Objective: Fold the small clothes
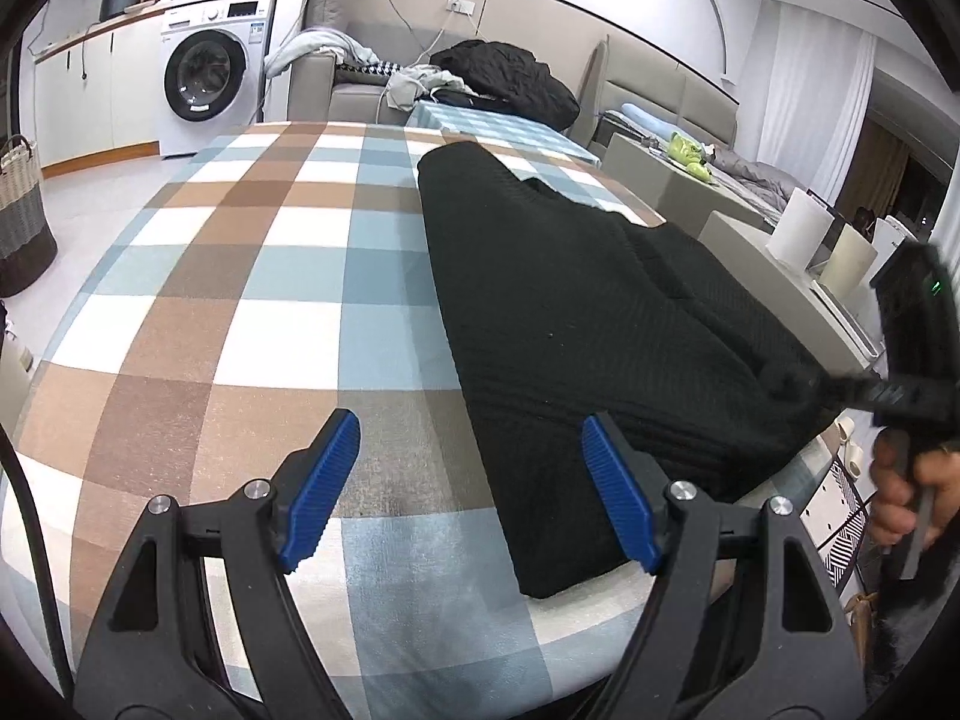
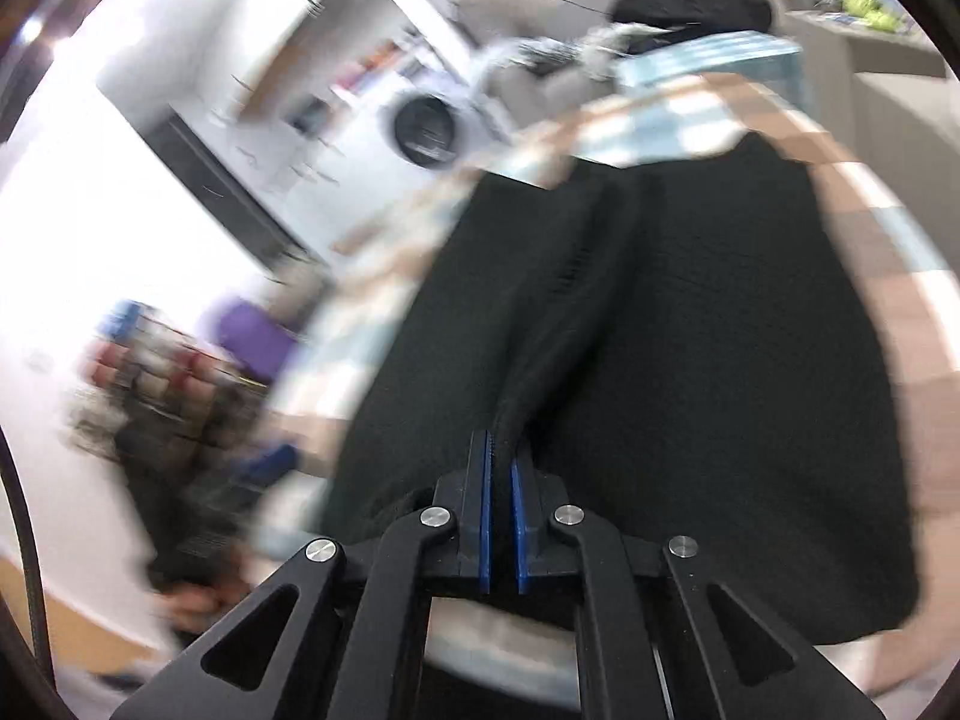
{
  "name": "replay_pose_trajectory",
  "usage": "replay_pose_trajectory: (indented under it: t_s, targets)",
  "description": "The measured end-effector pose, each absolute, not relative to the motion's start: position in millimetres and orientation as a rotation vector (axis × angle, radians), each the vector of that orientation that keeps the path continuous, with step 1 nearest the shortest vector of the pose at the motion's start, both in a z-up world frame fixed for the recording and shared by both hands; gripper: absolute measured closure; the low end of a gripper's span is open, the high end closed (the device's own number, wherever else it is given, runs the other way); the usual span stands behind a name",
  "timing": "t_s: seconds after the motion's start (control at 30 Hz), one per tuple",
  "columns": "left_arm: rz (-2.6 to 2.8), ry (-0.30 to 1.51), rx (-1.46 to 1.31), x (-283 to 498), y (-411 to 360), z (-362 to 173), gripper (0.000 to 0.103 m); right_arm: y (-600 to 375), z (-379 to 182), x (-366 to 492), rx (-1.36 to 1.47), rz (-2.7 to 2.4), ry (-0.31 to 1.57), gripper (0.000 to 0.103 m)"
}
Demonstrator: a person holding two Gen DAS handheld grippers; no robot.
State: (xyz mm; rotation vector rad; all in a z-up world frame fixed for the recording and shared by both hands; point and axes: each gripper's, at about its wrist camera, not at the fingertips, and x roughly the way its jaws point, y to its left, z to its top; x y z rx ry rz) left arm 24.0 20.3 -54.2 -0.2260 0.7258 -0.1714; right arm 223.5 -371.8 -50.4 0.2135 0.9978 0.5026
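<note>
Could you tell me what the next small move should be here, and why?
Probably lift the right gripper and carry its pinched fold across the black garment. Its fingers are already shut on the fabric, while the left gripper hangs open over the checked tablecloth at the garment's near edge, holding nothing.

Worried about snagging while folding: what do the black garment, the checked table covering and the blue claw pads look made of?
Black garment: apparently a knit, matte, with fine ribbed rows.
Checked table covering: smooth printed sheet, possibly coated cloth or vinyl; it shows a faint sheen.
Blue claw pads: likely rubber or plastic, with ridged faces.
</note>
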Motion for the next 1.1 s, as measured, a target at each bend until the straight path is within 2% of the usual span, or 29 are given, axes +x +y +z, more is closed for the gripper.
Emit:
replay_pose_trajectory:
  t_s: [0.1,0.17,0.33,0.5,0.57,0.7,0.77,0.83,0.93,0.97,1.03,1.1]
  targets:
    - [-0.166,0.733,-0.228,24,21,-56,0.029,-374,-48,216,0.188,0.493,0.973,0.090]
    - [-0.179,0.740,-0.234,25,20,-56,0.029,-374,-34,207,0.155,0.450,0.909,0.072]
    - [-0.221,0.743,-0.193,25,6,-57,0.029,-365,-14,202,0.197,0.547,0.827,0.062]
    - [-0.236,0.753,-0.160,24,-2,-61,0.029,-332,-47,231,0.181,0.593,0.945,0.063]
    - [-0.235,0.754,-0.172,25,0,-61,0.029,-325,-55,236,0.149,0.595,0.962,0.094]
    - [-0.230,0.752,-0.186,26,7,-61,0.029,-333,-24,224,0.176,0.622,0.780,0.094]
    - [-0.236,0.767,-0.190,28,8,-64,0.029,-337,-24,227,0.177,0.603,0.798,0.094]
    - [-0.240,0.783,-0.189,30,8,-67,0.029,-340,-41,234,0.165,0.567,0.893,0.093]
    - [-0.240,0.785,-0.180,28,7,-68,0.029,-354,-59,233,0.279,0.586,0.972,0.087]
    - [-0.245,0.784,-0.178,28,7,-68,0.029,-361,-60,226,0.328,0.616,0.954,0.077]
    - [-0.244,0.783,-0.174,28,7,-68,0.029,-367,-61,209,0.356,0.650,0.945,0.069]
    - [-0.251,0.785,-0.174,28,6,-68,0.029,-368,-61,196,0.336,0.675,0.944,0.069]
